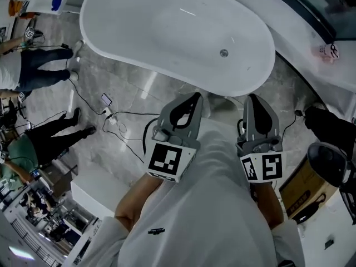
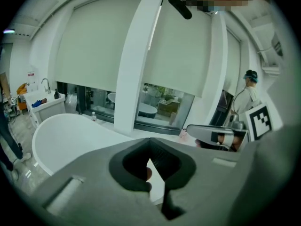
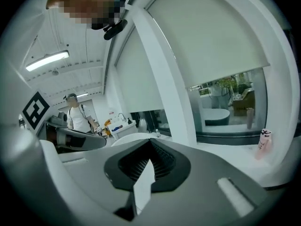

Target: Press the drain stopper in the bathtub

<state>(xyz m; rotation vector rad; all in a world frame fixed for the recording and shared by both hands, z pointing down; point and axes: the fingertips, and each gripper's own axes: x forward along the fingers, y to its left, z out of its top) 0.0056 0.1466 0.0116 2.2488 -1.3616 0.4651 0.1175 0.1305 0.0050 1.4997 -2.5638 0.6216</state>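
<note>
- The white oval bathtub (image 1: 167, 26) fills the upper middle of the head view. In the left gripper view its rim curves across the lower left (image 2: 66, 135).
- The grey marbled floor (image 1: 133, 88) runs below the tub and off to the left edge of the head view.
- The left gripper (image 1: 194, 97) sits at centre frame, just below the tub's near rim, and points up toward it. Its marker cube (image 1: 167, 161) is lower down, against the person's white shirt. In its own view the left gripper (image 2: 150, 140) has its jaws together at the tips, with only a thin sliver of light lower down and nothing held between them.
- The right gripper (image 1: 253, 98) stands beside it, right of centre, also aimed at the tub. In its own view the right gripper (image 3: 150, 143) likewise has its jaws closed tip to tip, and it is empty.
- Two bystanders (image 1: 39, 65) stand on the floor at the left edge.
- A white power strip (image 1: 111, 118) with black cables lies on the floor, left of centre.
- A small pale pink bottle (image 3: 265, 144) stands on a ledge at the right of the right gripper view.
- The drain stopper (image 1: 223, 53) is a small round metal disc in the tub floor, upper right of centre. It is well apart from both grippers.
</note>
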